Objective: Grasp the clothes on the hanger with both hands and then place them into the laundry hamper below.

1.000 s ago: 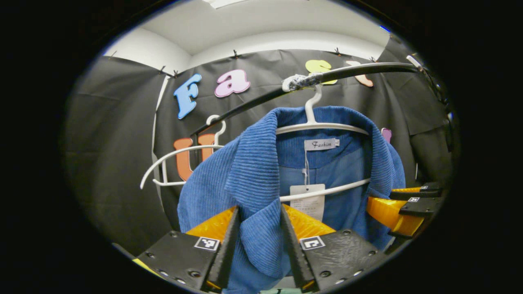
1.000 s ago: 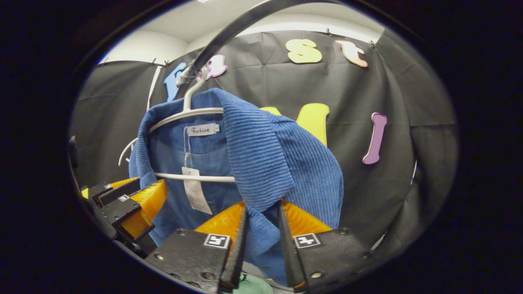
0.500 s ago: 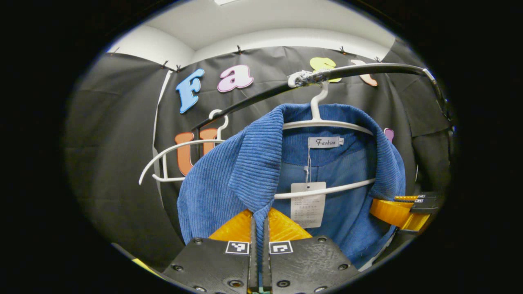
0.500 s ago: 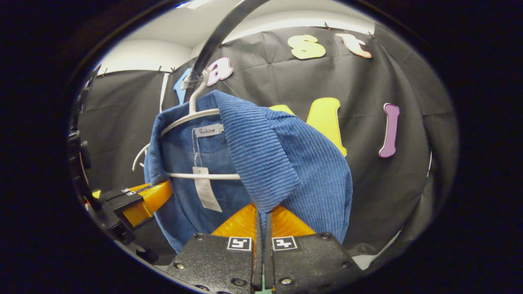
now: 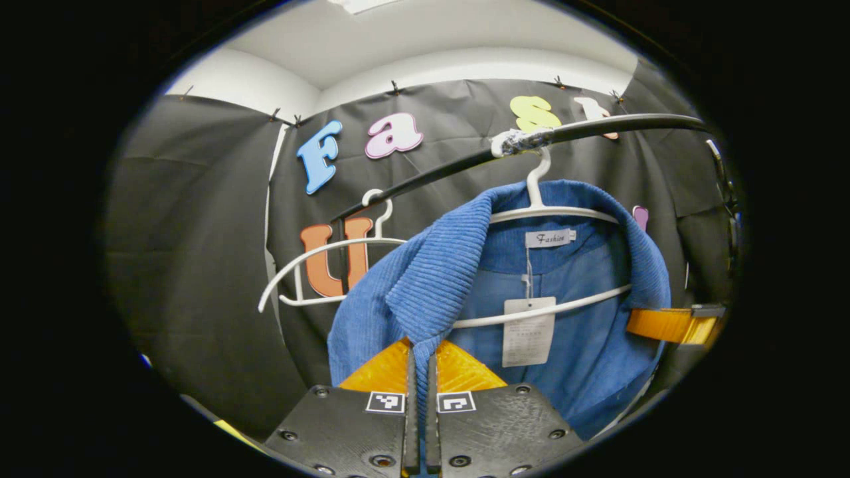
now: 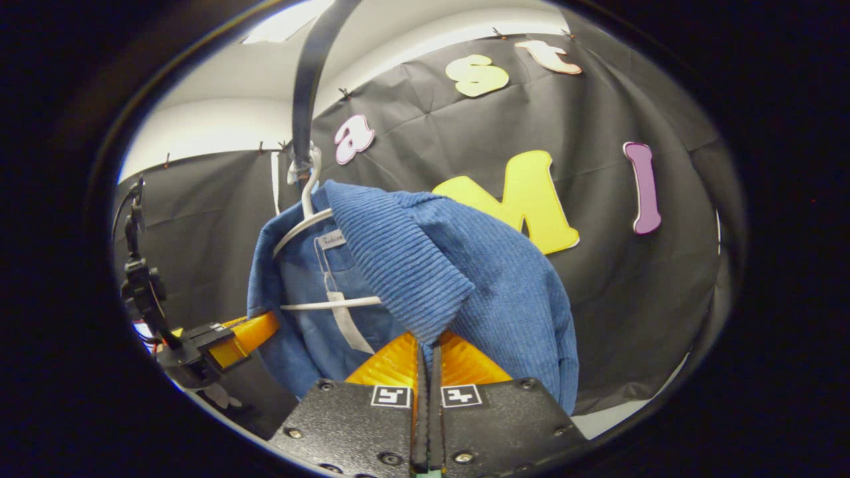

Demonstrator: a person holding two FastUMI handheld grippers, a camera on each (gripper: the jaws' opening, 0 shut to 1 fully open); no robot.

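Hanging from a white plastic hanger [image 5: 554,214] on a dark rail [image 5: 597,126], the blue corduroy jacket [image 5: 564,345] faces the cameras with its collar open and a paper tag [image 5: 528,330] dangling from the neck label.

Left gripper [image 5: 418,355]: fingers pressed together on the tip of one collar lapel, the fabric pinched between them; the lapel runs up from the pinch to the neck.

Right gripper [image 6: 428,352]: fingers likewise closed on the tip of the other lapel, cloth caught between them. In the left gripper view it shows at the jacket's far edge [image 5: 671,325], touching the fabric.

In the right gripper view the left gripper [image 6: 255,328] meets the jacket's opposite side.

A second white hanger [image 5: 332,265], bare, hangs on the same rail just beside the jacket. Hamper cannot be made out.
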